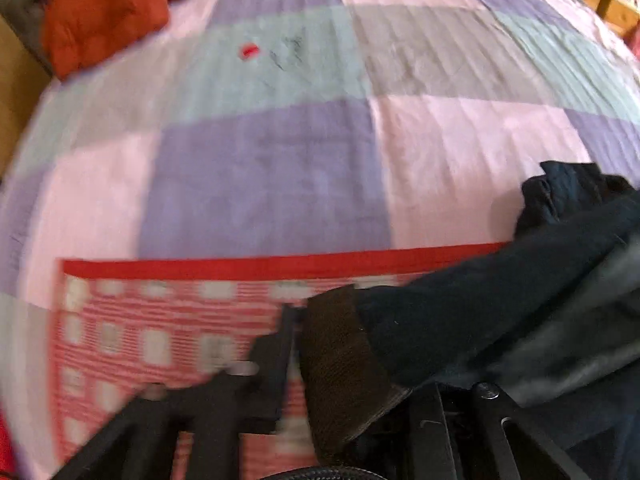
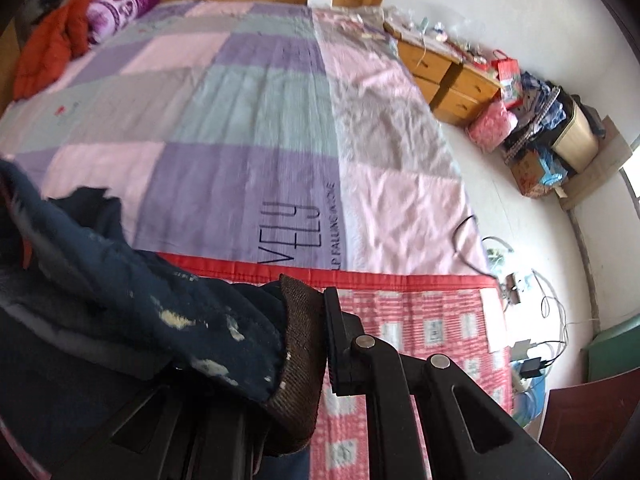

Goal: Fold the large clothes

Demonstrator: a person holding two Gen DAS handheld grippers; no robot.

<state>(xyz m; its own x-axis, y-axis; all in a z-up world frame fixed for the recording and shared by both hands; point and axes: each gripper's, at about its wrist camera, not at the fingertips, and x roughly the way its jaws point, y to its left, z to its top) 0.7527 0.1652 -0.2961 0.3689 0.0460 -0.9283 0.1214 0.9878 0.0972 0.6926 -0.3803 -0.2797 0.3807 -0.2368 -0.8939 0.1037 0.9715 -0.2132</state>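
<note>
The right gripper (image 2: 308,336) is pinched tight on the brown ribbed cuff (image 2: 300,364) of a dark navy jacket (image 2: 120,292), the knit band squeezed between its black fingers. The left gripper (image 1: 298,344) stands partly apart: a second brown ribbed cuff (image 1: 340,364) lies against its right-hand finger, with a sliver of daylight on the other side, so whether the pads truly press on it cannot be told from the blurred left view. The jacket hangs from both cuffs and bunches between them, its body spilling over the red checked blanket (image 2: 420,332) at the near end of the bed.

Beyond that blanket stretches the pink, purple and grey patchwork quilt (image 1: 260,184); at the far end of the quilt lie an orange garment (image 1: 100,12) and a purple pillow (image 2: 120,0).

The chief risk, as I judge it, sits with the left jaws: a loose hold on a smooth cuff may let the sleeve slip free, and the jacket then swings from one side and lands crumpled on the blanket rather than spread flat. The bunched middle may also trap a fold beneath itself.
</note>
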